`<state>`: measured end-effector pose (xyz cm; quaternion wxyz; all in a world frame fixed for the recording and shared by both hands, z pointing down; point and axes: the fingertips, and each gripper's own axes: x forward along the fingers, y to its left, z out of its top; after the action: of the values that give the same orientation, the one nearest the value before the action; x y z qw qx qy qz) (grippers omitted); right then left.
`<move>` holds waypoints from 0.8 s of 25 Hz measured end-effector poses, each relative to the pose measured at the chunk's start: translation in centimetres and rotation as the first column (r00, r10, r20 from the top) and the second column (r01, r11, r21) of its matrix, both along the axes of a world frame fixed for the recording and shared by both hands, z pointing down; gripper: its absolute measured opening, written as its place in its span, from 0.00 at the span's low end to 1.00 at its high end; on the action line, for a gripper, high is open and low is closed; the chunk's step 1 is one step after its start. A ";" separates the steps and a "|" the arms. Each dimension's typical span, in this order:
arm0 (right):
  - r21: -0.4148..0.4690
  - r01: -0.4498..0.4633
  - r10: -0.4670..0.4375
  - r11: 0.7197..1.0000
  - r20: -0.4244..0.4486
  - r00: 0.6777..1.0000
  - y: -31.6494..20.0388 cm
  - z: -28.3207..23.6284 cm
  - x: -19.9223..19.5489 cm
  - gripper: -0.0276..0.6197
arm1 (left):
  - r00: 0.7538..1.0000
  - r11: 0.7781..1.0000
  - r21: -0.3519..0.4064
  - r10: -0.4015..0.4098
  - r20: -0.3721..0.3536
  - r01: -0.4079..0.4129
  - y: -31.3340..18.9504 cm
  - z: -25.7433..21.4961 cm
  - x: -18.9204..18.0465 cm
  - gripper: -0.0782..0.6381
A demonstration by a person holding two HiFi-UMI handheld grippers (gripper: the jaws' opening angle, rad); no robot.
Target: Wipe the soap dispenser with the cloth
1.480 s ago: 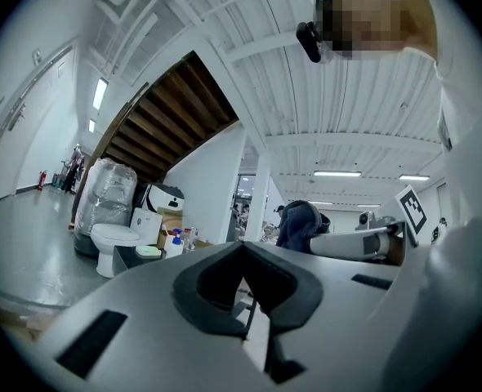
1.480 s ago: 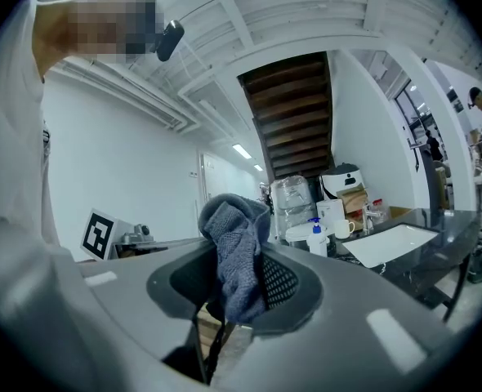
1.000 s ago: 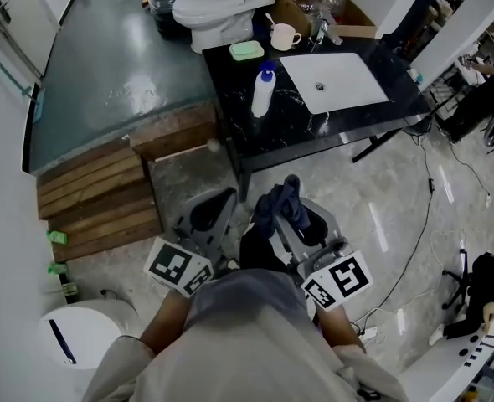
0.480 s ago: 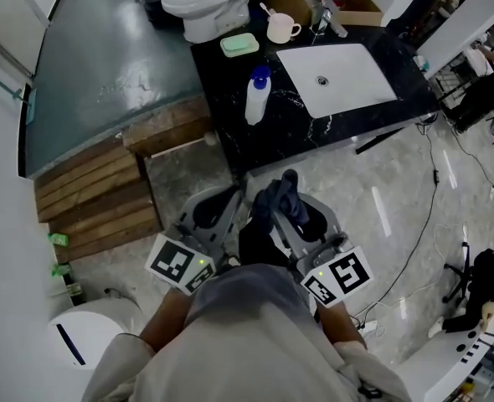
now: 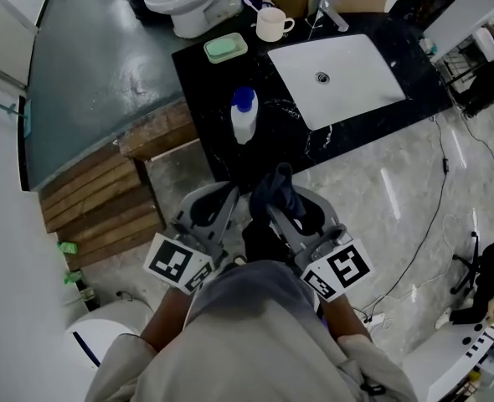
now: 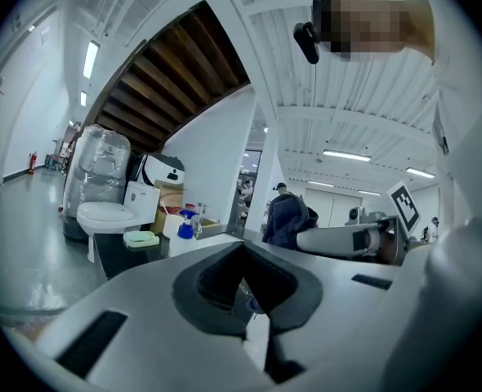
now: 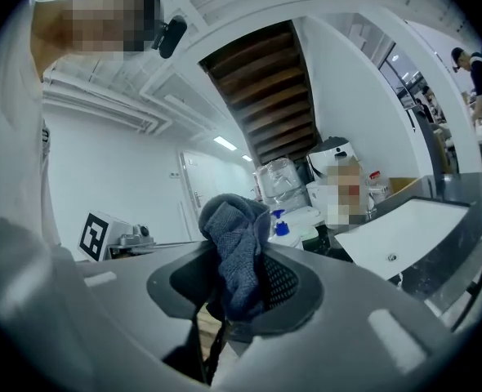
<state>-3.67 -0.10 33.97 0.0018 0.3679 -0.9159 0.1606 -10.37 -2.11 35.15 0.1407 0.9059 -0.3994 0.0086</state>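
While the right tool point(image 5: 279, 212) pinches the dark blue cloth point(image 7: 234, 247) between its jaws, with a soft bunch standing out past the tips, the left tool point(image 5: 230, 198) is pressed together and has nothing in it. Both are held close in front of the person, near the front edge of the desk point(image 5: 218, 90) but not yet over it.

The dispenser point(image 5: 243, 117), a white bottle with a blue pump head, stands upright on the black desk, between the green soap dish point(image 5: 225, 48) and the white sink point(image 5: 347, 74), and touches neither.

The cloth looks light and limp, so it will probably fold around the bottle easily. The dispenser seems to be smooth plastic, tall and narrow, so I think it can slide or tip over under a sideways wipe. The pump head may also sink if it is pressed. A good place to hold it is the middle of the body, below the pump; for this the left tool must first spread its jaws.
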 end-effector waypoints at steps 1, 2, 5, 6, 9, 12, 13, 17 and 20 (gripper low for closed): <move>0.000 0.001 -0.001 1.000 0.002 1.000 -0.7 0.0 0.2 0.21 | 1.000 1.000 0.003 0.001 0.003 -0.001 -0.7 -0.1 0.2 0.12; 0.001 0.002 -0.002 1.000 0.005 1.000 -1.4 0.0 0.5 0.21 | 1.000 1.000 0.008 0.002 0.006 -0.002 -1.5 -0.3 0.5 0.12; 0.007 0.006 -0.006 1.000 0.012 1.000 -3.4 -0.1 1.1 0.21 | 1.000 1.000 0.025 0.007 0.014 -0.007 -3.7 -0.7 1.4 0.12; 0.011 0.009 -0.010 1.000 0.015 1.000 -4.0 -0.1 1.3 0.21 | 1.000 1.000 0.030 0.008 0.016 -0.008 -4.3 -0.8 1.7 0.12; 0.033 0.028 -0.029 0.999 0.030 0.999 -5.5 -0.8 1.6 0.21 | 1.000 0.998 0.067 0.017 0.006 -0.018 -5.6 -1.9 2.5 0.12; 0.075 0.052 -0.056 0.996 0.045 0.997 -6.9 -2.0 1.7 0.21 | 1.000 0.991 0.136 0.014 0.002 -0.014 -6.6 -3.8 2.9 0.12; 0.090 0.060 -0.065 0.994 0.047 0.997 -7.3 -2.4 1.7 0.21 | 1.000 0.988 0.155 0.004 0.008 -0.005 -7.0 -4.4 2.9 0.12; 0.131 0.080 -0.089 0.988 0.058 0.994 -8.0 -3.9 2.2 0.21 | 0.999 0.978 0.206 -0.031 0.027 0.025 -7.8 -6.0 2.8 0.12; 0.151 0.085 -0.098 0.985 0.077 0.992 -8.2 -4.7 2.6 0.21 | 1.000 0.967 0.253 -0.018 -0.005 0.019 -7.6 -7.5 3.0 0.12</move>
<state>-1.09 -8.27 29.24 -0.0564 0.3175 -0.9404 0.1076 -7.40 -9.66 27.63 0.0248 0.9127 -0.4055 -0.0448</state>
